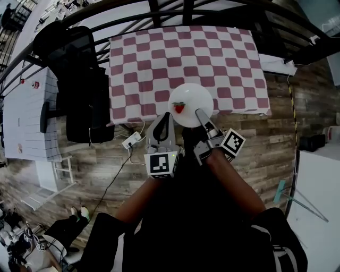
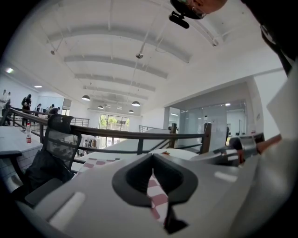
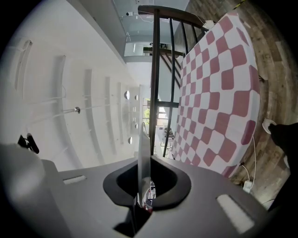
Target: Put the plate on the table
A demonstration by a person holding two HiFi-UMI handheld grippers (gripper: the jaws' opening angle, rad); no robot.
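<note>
A white plate point(image 1: 192, 97) with a red strawberry point(image 1: 179, 108) on it hangs over the near edge of the table, which has a red-and-white checked cloth point(image 1: 175, 58). My right gripper point(image 1: 201, 113) is shut on the plate's near right rim. In the right gripper view the plate point(image 3: 143, 139) shows edge-on, pinched between the jaws of the right gripper point(image 3: 142, 188). My left gripper point(image 1: 166, 119) sits just left of the plate's near edge, apart from it. In the left gripper view the left gripper point(image 2: 153, 179) is shut with nothing in it, and the checked cloth shows through the thin slit.
A black office chair point(image 1: 85, 79) stands at the table's left end, with a white desk point(image 1: 29, 114) beyond it. A power strip and cable point(image 1: 132, 141) lie on the wooden floor below the table. A dark railing point(image 1: 186, 13) runs behind the table.
</note>
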